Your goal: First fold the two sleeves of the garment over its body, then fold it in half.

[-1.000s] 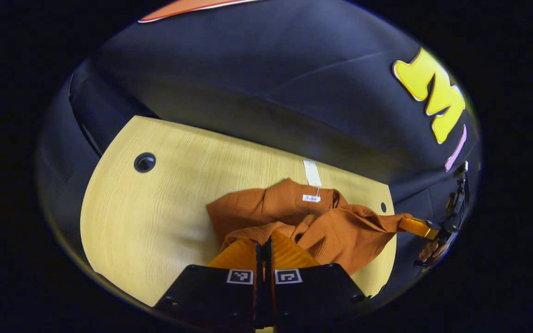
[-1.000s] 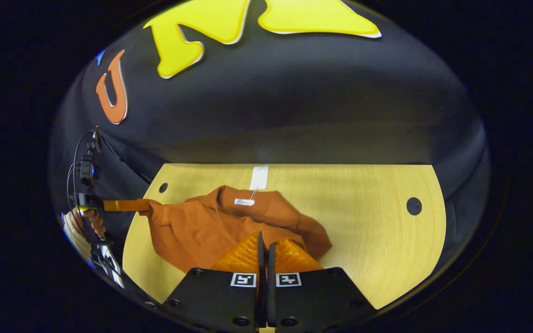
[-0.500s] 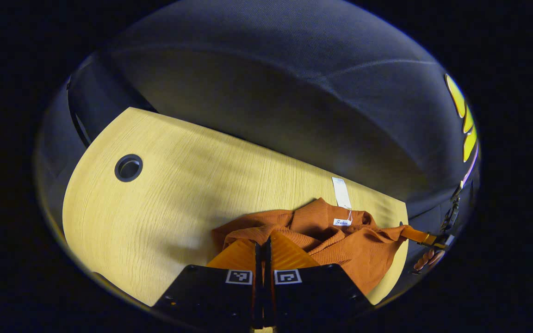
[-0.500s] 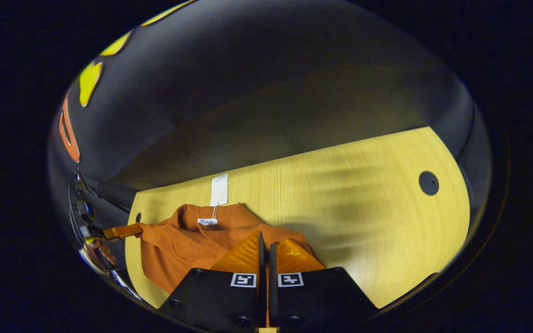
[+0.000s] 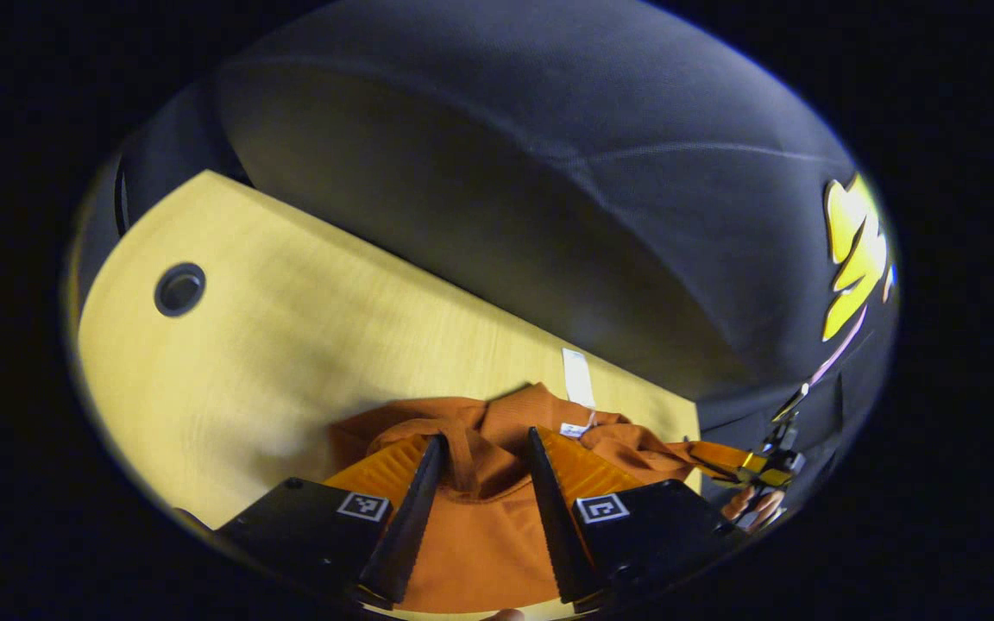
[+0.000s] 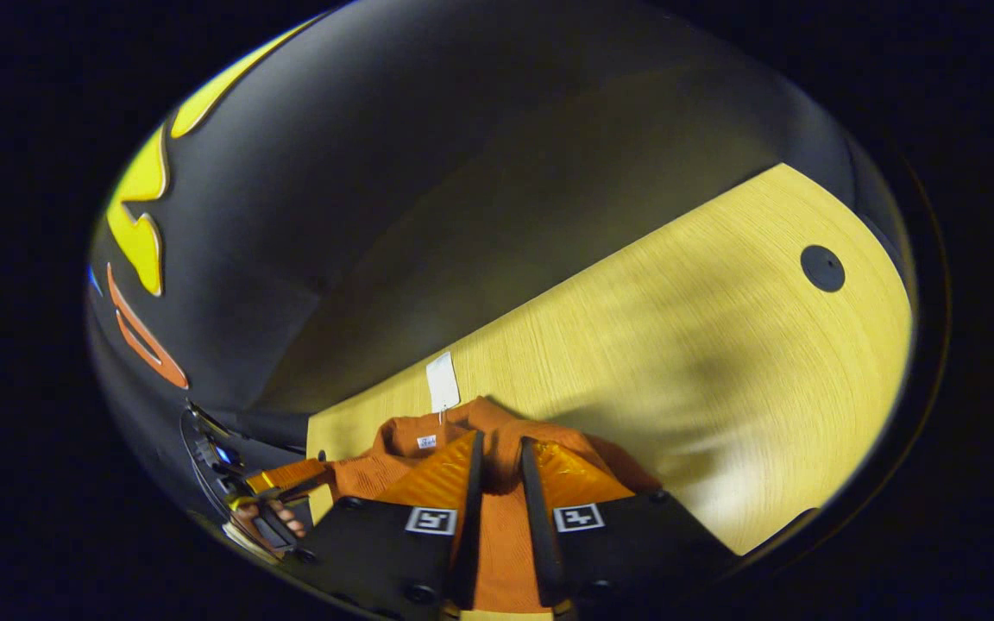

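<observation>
Although the garment (image 5: 497, 440) lay bunched rather than flat, the left gripper view showed it directly ahead of and under the left tool (image 5: 480, 457), on the near part of the pale worktop (image 5: 290, 345). That tool's fingers were spread, with rust cloth in the gap between them and nothing pinched. A white tag (image 5: 577, 378) lay just beyond the collar. Farther off to that tool's right, the other tool met the cloth's edge, and part of a hand (image 5: 751, 504) showed behind it; whether it gripped there could not be told.

In the right gripper view, the right tool (image 6: 497, 461) was angled down over the same heap, its fingers parted a little with cloth showing between them, not pressed on it. The tag (image 6: 443, 382) lay just ahead and to its left, and the other tool was low to its left with fingers of a hand (image 6: 277, 517) around it.

The knit looked soft, light and limp, likely to sag and drag; a cuff or sleeve edge seemed the best hold. Both hands appeared low and tipped forward.
</observation>
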{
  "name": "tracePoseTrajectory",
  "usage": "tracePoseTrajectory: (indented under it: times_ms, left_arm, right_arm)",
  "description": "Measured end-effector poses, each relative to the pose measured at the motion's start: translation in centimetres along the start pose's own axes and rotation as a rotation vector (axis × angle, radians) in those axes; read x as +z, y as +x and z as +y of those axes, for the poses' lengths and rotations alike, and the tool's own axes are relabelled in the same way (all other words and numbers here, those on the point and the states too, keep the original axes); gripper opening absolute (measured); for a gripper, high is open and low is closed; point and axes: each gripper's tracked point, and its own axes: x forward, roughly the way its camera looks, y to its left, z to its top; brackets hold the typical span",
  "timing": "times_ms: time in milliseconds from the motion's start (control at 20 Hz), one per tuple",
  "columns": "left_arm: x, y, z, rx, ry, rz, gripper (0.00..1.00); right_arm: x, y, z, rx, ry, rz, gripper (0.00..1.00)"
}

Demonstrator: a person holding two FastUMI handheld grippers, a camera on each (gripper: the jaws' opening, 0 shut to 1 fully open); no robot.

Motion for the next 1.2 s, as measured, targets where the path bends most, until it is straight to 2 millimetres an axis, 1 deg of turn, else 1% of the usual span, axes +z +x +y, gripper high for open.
tracePoseTrajectory:
  times_ms: [50, 100, 150, 200, 250, 300, 350, 400, 500, 550, 600, 650, 700, 750, 800, 850, 900, 950, 1000, 1050, 1100, 1200]
  left_arm:
    - [0.0, 0.3, -0.1, -0.022, -0.06, -0.007, 0.69]
    - [0.2, 0.4, -0.2, -0.041, -0.126, -0.021, 0.71]
    - [0.7, 0.4, -0.1, -0.064, -0.188, -0.036, 0.72]
    - [0.8, 0.5, 0.3, -0.07, -0.233, -0.049, 0.74]
    - [0.8, 0.6, 1.0, -0.068, -0.263, -0.049, 0.77]
    - [0.9, 0.6, 1.2, -0.081, -0.291, -0.06, 0.77]
    - [1.4, 0.4, 1.1, -0.092, -0.315, -0.073, 0.77]
    - [1.8, 0.3, 0.8, -0.106, -0.337, -0.089, 0.77]
    - [1.9, 0.2, 0.6, -0.126, -0.379, -0.097, 0.78]
    - [2.3, 0.4, 0.5, -0.129, -0.408, -0.109, 0.91]
    - [2.8, 0.5, 0.4, -0.147, -0.446, -0.129, 0.79]
    - [3.4, 0.5, 0.0, -0.178, -0.497, -0.155, 0.8]
    - [4.3, 0.4, -0.8, -0.223, -0.563, -0.193, 0.8]
    - [5.3, 0.2, -1.4, -0.263, -0.628, -0.228, 0.92]
    - [5.9, 0.1, -1.4, -0.272, -0.666, -0.256, 0.81]
    - [5.9, 0.2, -1.4, -0.254, -0.663, -0.27, 0.82]
    - [5.7, -0.2, -1.3, -0.234, -0.635, -0.28, 0.82]
    - [5.6, -0.9, -0.7, -0.209, -0.587, -0.282, 0.83]
    - [5.7, -1.5, -0.4, -0.181, -0.531, -0.295, 0.83]
    - [6.1, -2.2, -0.5, -0.163, -0.475, -0.308, 0.84]
    - [6.4, -3.2, -0.6, -0.143, -0.419, -0.319, 0.83]
    - [6.9, -5.1, -0.7, -0.092, -0.306, -0.358, 0.87]
  right_arm:
    - [-0.4, -0.1, 0.3, 0.016, 0.027, 0.002, 0.28]
    - [-0.1, -0.1, 0.2, 0.02, 0.051, 0.001, 0.29]
    - [-0.2, 0.0, 0.2, 0.023, 0.075, 0.002, 0.29]
    - [-0.1, 0.2, 0.3, 0.031, 0.101, 0.002, 0.29]
    - [0.1, 0.2, 0.6, 0.044, 0.131, 0.003, 0.36]
    - [0.3, 0.1, 0.7, 0.058, 0.157, 0.0, 0.51]
    - [0.4, 0.2, 0.7, 0.063, 0.18, -0.004, 0.58]
    - [0.6, 0.2, 0.7, 0.073, 0.201, -0.007, 0.59]
    - [0.6, 0.1, 0.4, 0.079, 0.233, -0.001, 0.63]
    - [0.6, 0.0, 0.2, 0.075, 0.242, -0.001, 0.7]
    - [0.8, -0.1, 0.2, 0.083, 0.252, -0.004, 0.71]
    - [0.9, -0.2, 0.6, 0.101, 0.268, -0.009, 0.7]
    - [1.2, -0.2, 0.7, 0.112, 0.283, -0.021, 0.7]
    - [1.4, -0.3, 0.8, 0.121, 0.296, -0.03, 0.63]
    - [1.6, -0.5, 0.9, 0.123, 0.3, -0.038, 0.71]
    - [1.6, -0.5, 0.9, 0.123, 0.291, -0.047, 0.71]
    - [1.6, -0.5, 0.9, 0.113, 0.265, -0.056, 0.65]
    - [1.3, -0.6, 1.2, 0.098, 0.225, -0.066, 0.75]
    - [1.1, -0.7, 1.4, 0.079, 0.176, -0.075, 0.92]
    - [1.0, -1.0, 1.7, 0.072, 0.132, -0.084, 0.85]
    - [0.9, -1.4, 2.1, 0.067, 0.099, -0.087, 0.93]
    - [0.4, -2.5, 3.3, 0.048, 0.033, -0.08, 0.93]
